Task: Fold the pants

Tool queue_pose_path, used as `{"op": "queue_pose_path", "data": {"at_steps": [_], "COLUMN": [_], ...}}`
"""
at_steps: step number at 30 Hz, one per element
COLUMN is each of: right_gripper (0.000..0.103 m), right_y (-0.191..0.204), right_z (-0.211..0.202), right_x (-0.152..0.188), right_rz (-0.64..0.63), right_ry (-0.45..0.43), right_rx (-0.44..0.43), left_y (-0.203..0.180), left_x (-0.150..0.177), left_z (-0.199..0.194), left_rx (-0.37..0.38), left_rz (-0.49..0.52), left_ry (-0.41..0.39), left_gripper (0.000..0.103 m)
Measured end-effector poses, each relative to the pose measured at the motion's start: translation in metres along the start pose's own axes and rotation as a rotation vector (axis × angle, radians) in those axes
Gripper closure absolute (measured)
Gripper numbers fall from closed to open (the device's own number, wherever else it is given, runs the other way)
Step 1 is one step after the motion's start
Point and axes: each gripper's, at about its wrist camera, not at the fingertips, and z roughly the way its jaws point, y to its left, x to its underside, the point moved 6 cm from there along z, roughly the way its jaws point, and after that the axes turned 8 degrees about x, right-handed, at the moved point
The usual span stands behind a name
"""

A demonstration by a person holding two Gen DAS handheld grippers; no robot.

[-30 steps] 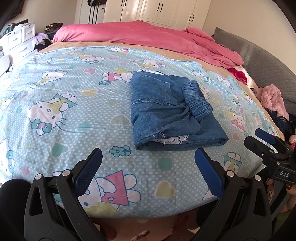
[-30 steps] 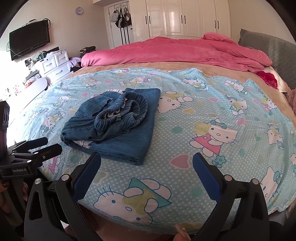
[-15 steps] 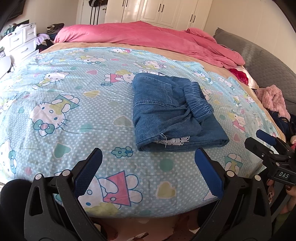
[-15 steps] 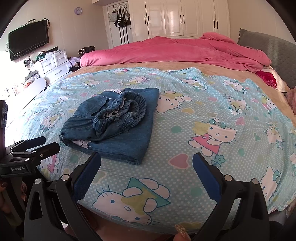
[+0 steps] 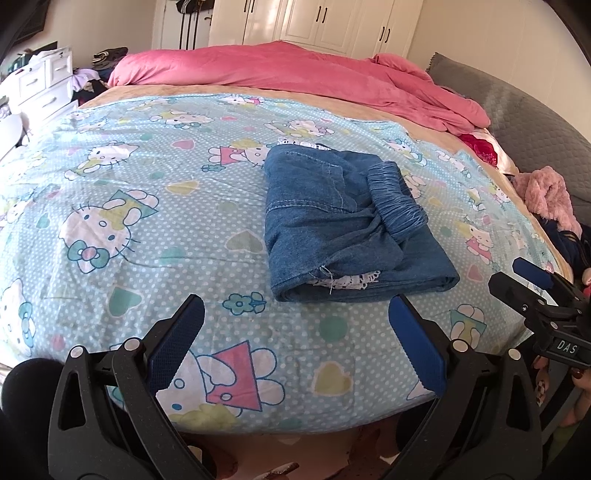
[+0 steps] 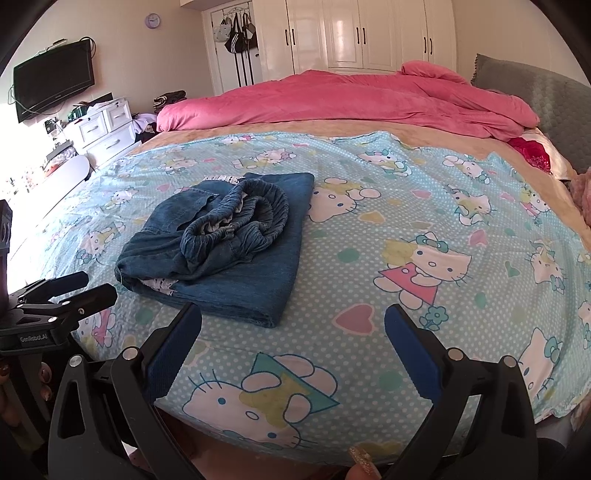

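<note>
The blue denim pants (image 5: 343, 225) lie folded into a compact bundle on the cartoon-print bed sheet (image 5: 129, 206), elastic waistband on top and a bit of white lace showing at the near edge. In the right wrist view the pants (image 6: 229, 247) sit left of centre. My left gripper (image 5: 295, 328) is open and empty, held back at the bed's near edge, short of the bundle. My right gripper (image 6: 293, 332) is open and empty too, also back at the near edge. Each gripper shows at the side of the other's view: the right gripper (image 5: 532, 284) and the left gripper (image 6: 70, 291).
A pink duvet (image 5: 295, 81) is heaped at the far end of the bed, with a grey headboard cushion (image 5: 535, 110) at right. White drawers (image 6: 107, 129) and a wall TV (image 6: 51, 81) stand at left, wardrobes (image 6: 351, 33) behind. Pink fluffy clothing (image 5: 546, 195) lies off the right side.
Both grippers have drawn back slightly from the bed and stay open. The folded pants have not moved.
</note>
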Motion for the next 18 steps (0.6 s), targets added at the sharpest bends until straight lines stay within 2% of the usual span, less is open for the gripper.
{"op": "queue_pose_path", "data": {"at_steps": [18], "right_gripper": [0.004], "right_y": [-0.0018], "right_z": [0.0029], "right_x": [0.001], "right_rz": [0.01], "right_ry": [0.011], "right_rx": [0.012], "left_y": [0.0006], "left_x": [0.0002], "left_z": [0.0023], "left_rx": [-0.016], "left_rz": [0.004], "left_ry": [0.012], "left_gripper": [0.009]}}
